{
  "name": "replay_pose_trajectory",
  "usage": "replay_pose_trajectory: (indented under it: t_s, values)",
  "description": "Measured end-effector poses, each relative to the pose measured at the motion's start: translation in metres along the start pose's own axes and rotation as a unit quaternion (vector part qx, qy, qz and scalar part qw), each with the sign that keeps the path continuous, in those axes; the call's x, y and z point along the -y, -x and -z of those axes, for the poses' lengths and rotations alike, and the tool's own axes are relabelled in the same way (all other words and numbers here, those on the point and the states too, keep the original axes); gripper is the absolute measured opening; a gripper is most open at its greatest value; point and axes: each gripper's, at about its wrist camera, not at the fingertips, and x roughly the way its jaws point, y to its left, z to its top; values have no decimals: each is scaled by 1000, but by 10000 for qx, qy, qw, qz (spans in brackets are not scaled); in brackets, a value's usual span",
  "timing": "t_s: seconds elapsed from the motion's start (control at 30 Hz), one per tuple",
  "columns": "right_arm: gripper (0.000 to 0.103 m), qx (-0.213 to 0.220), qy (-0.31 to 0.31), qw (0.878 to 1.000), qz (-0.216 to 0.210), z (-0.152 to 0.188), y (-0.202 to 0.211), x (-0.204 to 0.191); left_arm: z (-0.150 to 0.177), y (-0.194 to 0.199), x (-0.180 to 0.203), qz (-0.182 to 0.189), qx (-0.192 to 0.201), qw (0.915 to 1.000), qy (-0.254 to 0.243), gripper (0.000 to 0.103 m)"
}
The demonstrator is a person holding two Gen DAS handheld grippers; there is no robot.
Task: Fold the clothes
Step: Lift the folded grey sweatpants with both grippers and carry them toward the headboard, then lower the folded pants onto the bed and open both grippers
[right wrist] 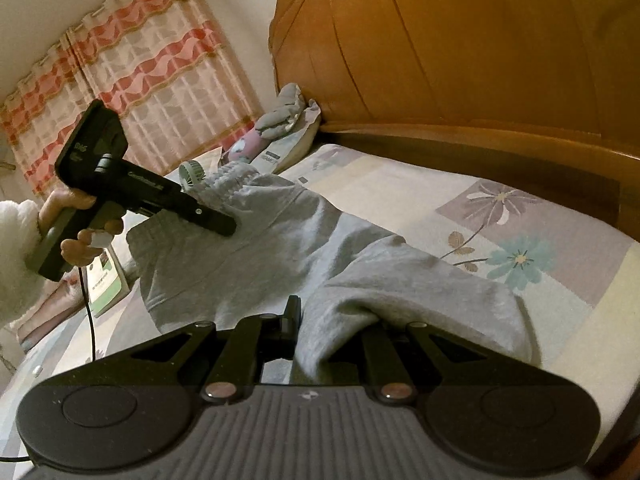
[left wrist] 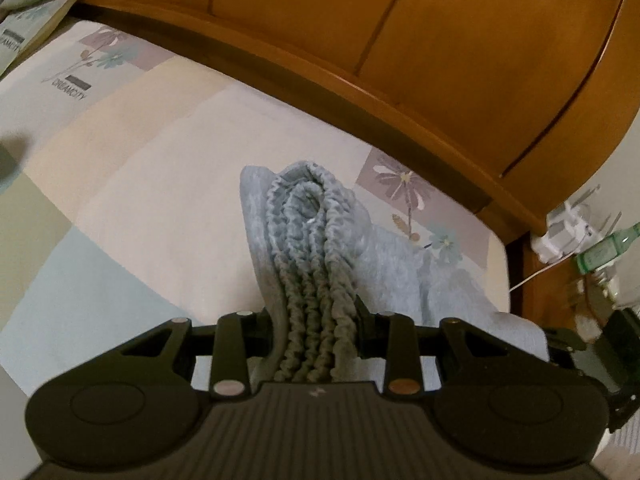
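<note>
One pair of grey sweatpants (right wrist: pixel 280 240) stretches across the bed (right wrist: pixel 400 184), soft, limp and fairly light by my judgement, so it will sag wherever unsupported; the thick elastic waistband (left wrist: pixel 308 264) and the leg ends look the surest holds. The left gripper (left wrist: pixel 316 344) has its jaws closed on the bunched waistband, which runs forward from between them. The right gripper (right wrist: pixel 332 340) pinches a leg end, the cloth draping ahead of its jaws toward the wooden headboard (right wrist: pixel 460 60)
</note>
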Motion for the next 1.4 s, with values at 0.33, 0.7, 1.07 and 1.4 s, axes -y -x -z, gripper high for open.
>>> replay_pose_trajectory:
  t_s: [0.33,0.7,1.07,1.4]
  values:
    - [12,77,-245,9997,12,4,2,-6,-34,-10,-3,-35,84,9996,-278,32]
    - [12,-213,-599,9979,-156,16,-3,-22,-40,-23,-14,-185,-131,9993,-309,33]
    - [12,-343,-627,9974,-84,22,-1,-17,-44,-12,-22,-533,54,9984,-170,50]
    - [68,-782,-1498,9846,-450,35,13,2,4,25,-11,-446,476,9978,-99,72]
